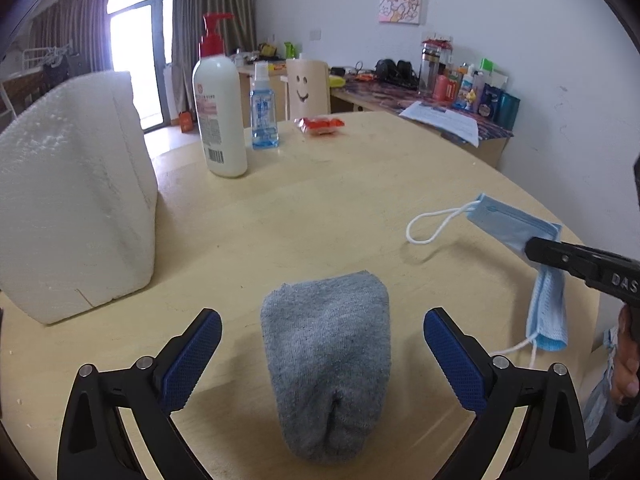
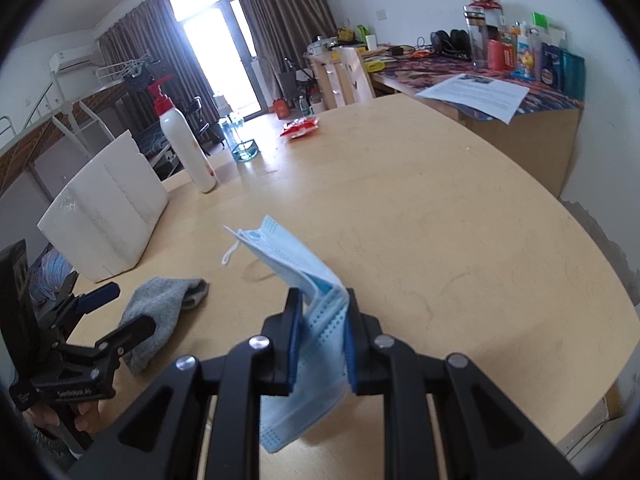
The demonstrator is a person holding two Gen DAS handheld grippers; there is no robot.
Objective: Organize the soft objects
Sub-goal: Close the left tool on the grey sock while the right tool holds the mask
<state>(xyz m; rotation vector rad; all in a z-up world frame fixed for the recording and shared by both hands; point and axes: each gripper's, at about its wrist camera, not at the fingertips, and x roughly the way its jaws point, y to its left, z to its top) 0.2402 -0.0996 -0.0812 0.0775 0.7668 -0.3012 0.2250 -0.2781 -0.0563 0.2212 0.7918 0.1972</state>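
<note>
Soft objects, two in number, lie within reach on the round pale wooden desk [image 1: 320, 208], here listed with their surroundings from largest to smallest. The white expanded-foam block [image 1: 76, 196] stands upright at the left of the desk, well apart from both soft items. The white lotion bottle with red pump [image 1: 219, 108] and the small clear blue spray bottle [image 1: 264, 112] stand behind it, near the far edge.

The grey knitted sock [image 1: 328, 360], folded into a short bundle, lies flat on the desk directly between the fingers of the left hand-held gripper [image 1: 322, 360], whose jaws stand wide apart on either side without touching it. It is judged light, limp and compressible; a pinch across the thick folded middle should lift it as one piece, whereas a hold on a loose edge may let it unroll.

The light blue pleated disposable face mask [image 2: 320, 320] hangs clear of the desk, clamped between the blue pads of the right hand-held gripper [image 2: 322, 340], which is closed on its mid-section. Thin, very light and floppy, it droops below the jaws and juts forward above them. Its white elastic ear loop [image 1: 432, 224] trails freely and could snag; whether the lower loop touches the desk is unclear from the distorted edge of the left view.
</note>
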